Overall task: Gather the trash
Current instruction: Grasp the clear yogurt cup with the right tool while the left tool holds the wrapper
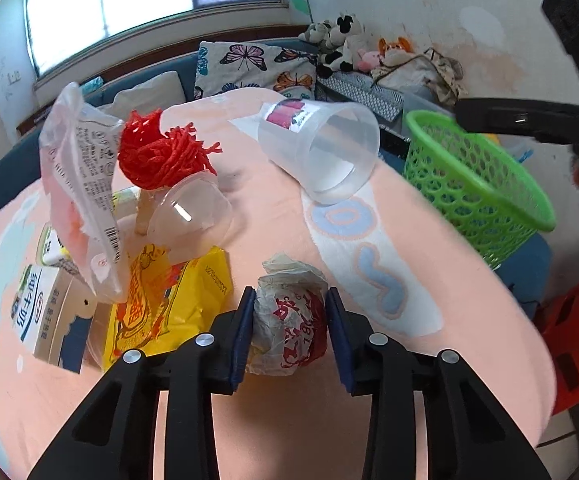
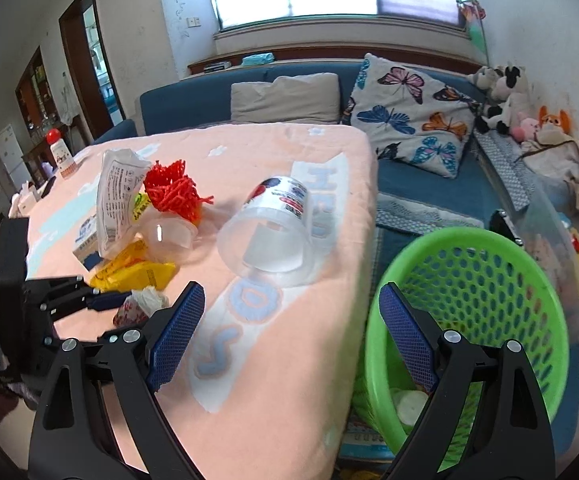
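A crumpled paper wrapper (image 1: 289,320) with red print lies on the peach tablecloth (image 1: 273,216), and my left gripper (image 1: 290,294) is shut on it, one blue pad pressing each side. From the right wrist view the same wrapper (image 2: 145,304) shows at the tip of the left gripper (image 2: 109,302). My right gripper (image 2: 291,292) is open and holds nothing, spanning the table's right edge and the green basket (image 2: 469,236). The basket (image 1: 461,200) stands beside the table with a few white pieces (image 2: 409,404) at its bottom.
More litter lies on the cloth: a large clear cup (image 1: 321,148) on its side, a small clear cup (image 1: 193,212), red yarn (image 1: 161,152), a white plastic bag (image 1: 77,168), a yellow packet (image 1: 169,300) and a milk carton (image 1: 41,312). A blue sofa (image 2: 193,108) stands behind.
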Available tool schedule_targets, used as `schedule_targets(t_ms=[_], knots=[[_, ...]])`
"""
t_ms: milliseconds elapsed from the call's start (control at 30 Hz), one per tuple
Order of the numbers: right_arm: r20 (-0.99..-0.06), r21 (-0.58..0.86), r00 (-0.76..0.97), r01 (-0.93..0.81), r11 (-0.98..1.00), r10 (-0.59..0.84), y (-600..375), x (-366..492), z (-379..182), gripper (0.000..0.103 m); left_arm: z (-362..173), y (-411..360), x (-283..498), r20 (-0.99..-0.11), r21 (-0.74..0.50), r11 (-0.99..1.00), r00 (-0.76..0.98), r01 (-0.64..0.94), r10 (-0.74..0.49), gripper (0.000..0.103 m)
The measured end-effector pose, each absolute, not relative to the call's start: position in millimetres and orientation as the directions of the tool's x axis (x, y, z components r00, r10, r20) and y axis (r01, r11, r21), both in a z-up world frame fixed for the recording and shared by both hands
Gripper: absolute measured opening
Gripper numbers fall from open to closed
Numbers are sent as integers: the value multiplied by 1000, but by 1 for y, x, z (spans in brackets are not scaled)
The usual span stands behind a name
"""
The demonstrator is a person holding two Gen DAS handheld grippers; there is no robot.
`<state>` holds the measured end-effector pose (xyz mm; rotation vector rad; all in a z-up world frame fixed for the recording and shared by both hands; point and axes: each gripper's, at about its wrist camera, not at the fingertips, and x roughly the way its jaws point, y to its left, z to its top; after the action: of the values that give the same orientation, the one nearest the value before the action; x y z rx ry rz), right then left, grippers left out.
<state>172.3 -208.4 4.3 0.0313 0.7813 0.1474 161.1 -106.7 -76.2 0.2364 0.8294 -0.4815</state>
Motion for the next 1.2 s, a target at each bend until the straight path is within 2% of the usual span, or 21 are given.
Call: schedule_targets(t_ms=[400, 767, 1200], knots=[[-750, 144, 629, -143, 979, 202, -197, 243, 6, 84, -32, -67, 154, -678, -103, 878, 613, 467, -406, 34], [-837, 178, 507, -103, 979, 205, -195, 311, -31, 80, -18, -48, 154, -646, -153, 872, 620, 465, -444, 34], [-858, 276, 424, -97, 956, 290, -196, 337, -52, 85, -18, -47, 155, -645, -178, 867, 611, 465, -460, 34]])
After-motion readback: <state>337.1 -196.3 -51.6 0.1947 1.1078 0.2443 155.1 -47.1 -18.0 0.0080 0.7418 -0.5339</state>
